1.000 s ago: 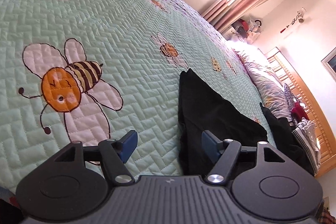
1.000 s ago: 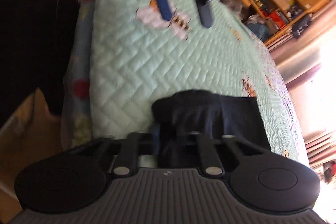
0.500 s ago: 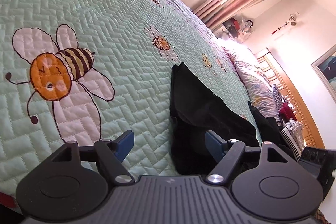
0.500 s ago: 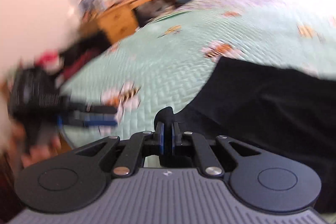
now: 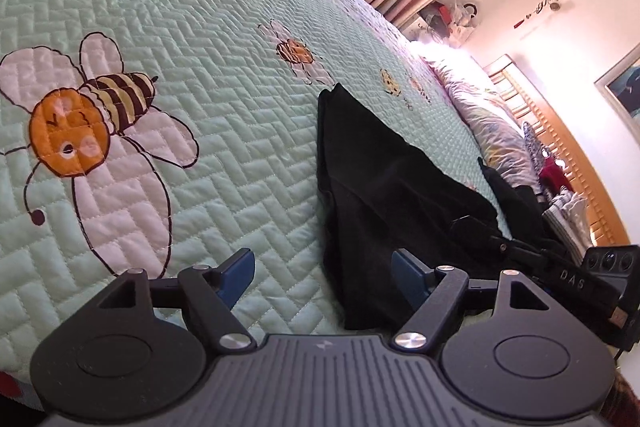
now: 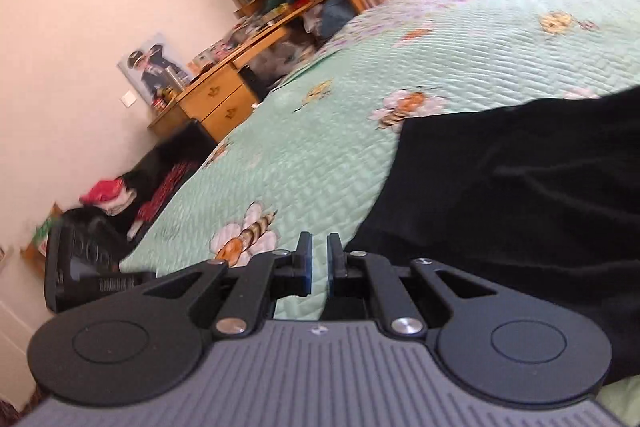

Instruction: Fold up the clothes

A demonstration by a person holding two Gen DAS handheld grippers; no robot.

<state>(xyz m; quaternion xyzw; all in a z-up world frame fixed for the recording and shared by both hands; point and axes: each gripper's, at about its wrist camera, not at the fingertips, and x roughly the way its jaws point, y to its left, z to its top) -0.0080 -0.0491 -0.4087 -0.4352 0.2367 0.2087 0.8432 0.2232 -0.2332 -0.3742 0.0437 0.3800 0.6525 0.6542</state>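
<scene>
Black garment (image 5: 384, 179) lies flat on the bee-print quilt (image 5: 224, 75) of the bed, near its front edge, long axis running from that edge toward the far pillows (image 5: 480, 107), one corner tapering to a point far up the quilt. Left gripper (image 5: 323, 269) hovers over the near end, jaws spread wide, nothing clamped. Right gripper (image 6: 319, 265) sits at the garment's (image 6: 520, 187) side edge, jaws nearly together with a slim gap showing quilt (image 6: 360, 75), nothing pinched.
</scene>
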